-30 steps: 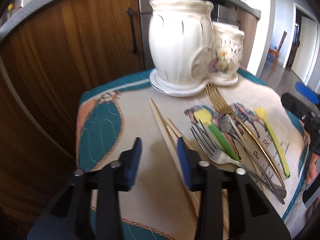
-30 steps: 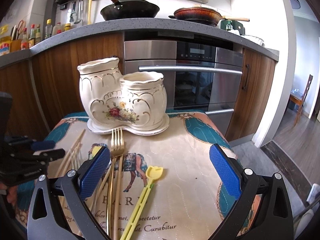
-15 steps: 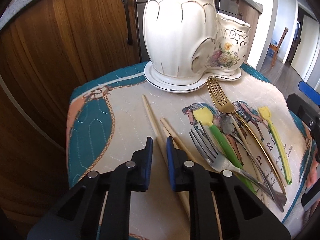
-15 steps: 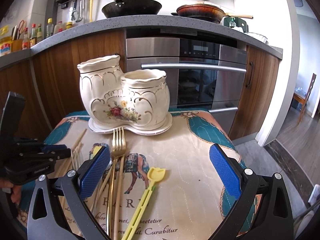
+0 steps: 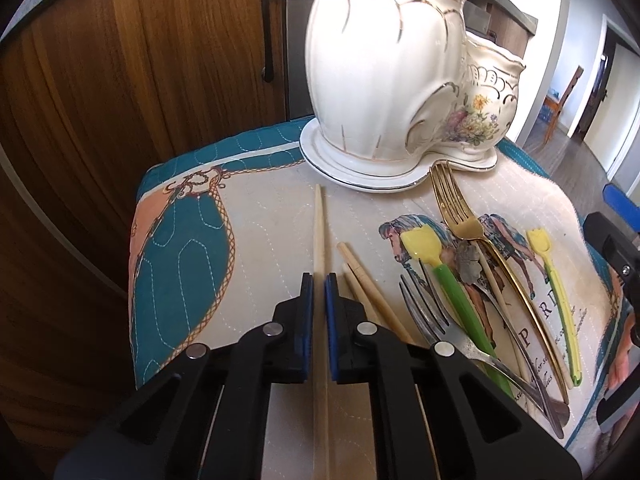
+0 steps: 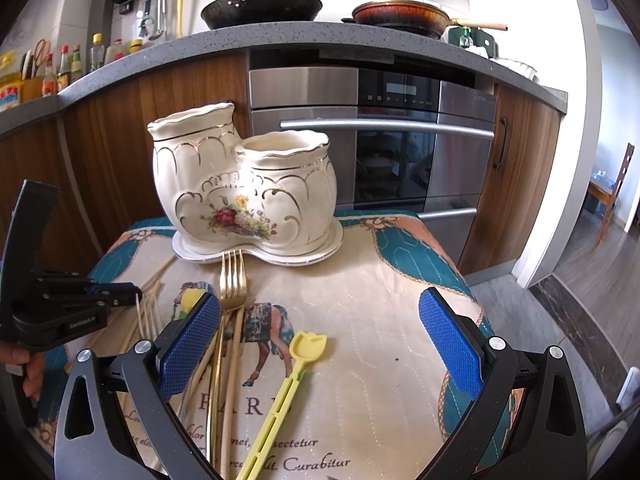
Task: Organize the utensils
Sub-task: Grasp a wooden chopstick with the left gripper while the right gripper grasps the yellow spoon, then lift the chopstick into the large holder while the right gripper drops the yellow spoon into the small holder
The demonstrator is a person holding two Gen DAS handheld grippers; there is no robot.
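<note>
Around the chopstick (image 5: 319, 224), left gripper (image 5: 319, 280) fingers now closed, formerly apart.

Black hand-held gripper (image 6: 320, 344) frames, blue textured pads (image 6: 450, 338), silver screws

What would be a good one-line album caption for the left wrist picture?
Left hand-held gripper closes on a wooden chopstick lying before the ceramic utensil holder.
</note>
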